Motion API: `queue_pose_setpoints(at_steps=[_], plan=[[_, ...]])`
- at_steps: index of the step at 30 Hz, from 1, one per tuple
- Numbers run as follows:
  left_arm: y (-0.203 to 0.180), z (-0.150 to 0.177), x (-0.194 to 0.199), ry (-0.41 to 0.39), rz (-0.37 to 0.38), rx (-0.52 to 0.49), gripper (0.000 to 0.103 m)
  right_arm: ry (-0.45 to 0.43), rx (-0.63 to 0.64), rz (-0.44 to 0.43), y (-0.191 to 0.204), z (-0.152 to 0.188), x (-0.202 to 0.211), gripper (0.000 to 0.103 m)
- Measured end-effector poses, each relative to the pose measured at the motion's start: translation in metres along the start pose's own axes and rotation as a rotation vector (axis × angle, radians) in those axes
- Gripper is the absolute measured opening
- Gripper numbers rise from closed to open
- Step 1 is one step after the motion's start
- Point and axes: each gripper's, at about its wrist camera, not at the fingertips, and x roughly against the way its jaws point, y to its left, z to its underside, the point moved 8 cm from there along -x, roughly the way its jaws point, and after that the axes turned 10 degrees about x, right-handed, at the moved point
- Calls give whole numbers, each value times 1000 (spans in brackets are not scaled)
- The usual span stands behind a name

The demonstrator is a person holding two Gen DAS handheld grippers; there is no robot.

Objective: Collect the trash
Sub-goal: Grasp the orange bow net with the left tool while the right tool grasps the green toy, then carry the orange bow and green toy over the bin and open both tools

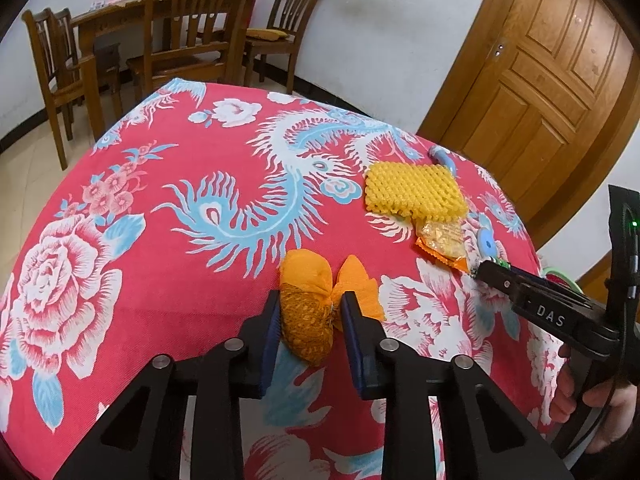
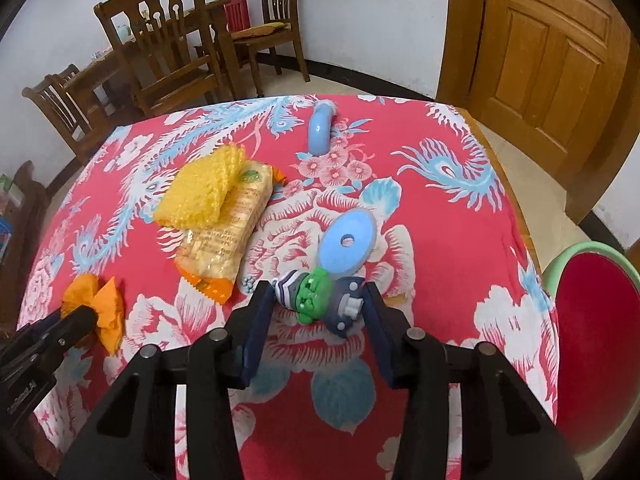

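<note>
An orange crumpled wrapper (image 1: 310,304) lies on the red floral tablecloth (image 1: 180,240). My left gripper (image 1: 310,312) straddles it with jaws open, pads close to its sides. It also shows in the right wrist view (image 2: 96,304). My right gripper (image 2: 316,300) is open around a small green-faced toy figure (image 2: 316,300). A yellow foam net (image 1: 414,190) and a snack packet (image 1: 442,244) lie beyond; they also show in the right wrist view as the net (image 2: 200,188) and the packet (image 2: 228,224).
A blue disc (image 2: 348,242) and a blue curved tube (image 2: 320,128) lie on the cloth. A green-rimmed red basin (image 2: 596,320) stands off the table's right edge. Wooden chairs (image 1: 180,32) and a wooden door (image 1: 540,72) stand beyond.
</note>
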Motion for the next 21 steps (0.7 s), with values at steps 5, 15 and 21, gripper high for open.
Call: queue_pose_setpoints(at_steps=[5,15,21], plan=[[-2,-1,7,-9,9,0,20,-26,-10,-15,-2,4,16,47],[-17,1,26,-29,45,-20,19,-80,-46,-31,-13,14,53,47],[-32,1,38,-41,67,-38,19,-122,-78,-21,-25,18,79,47]])
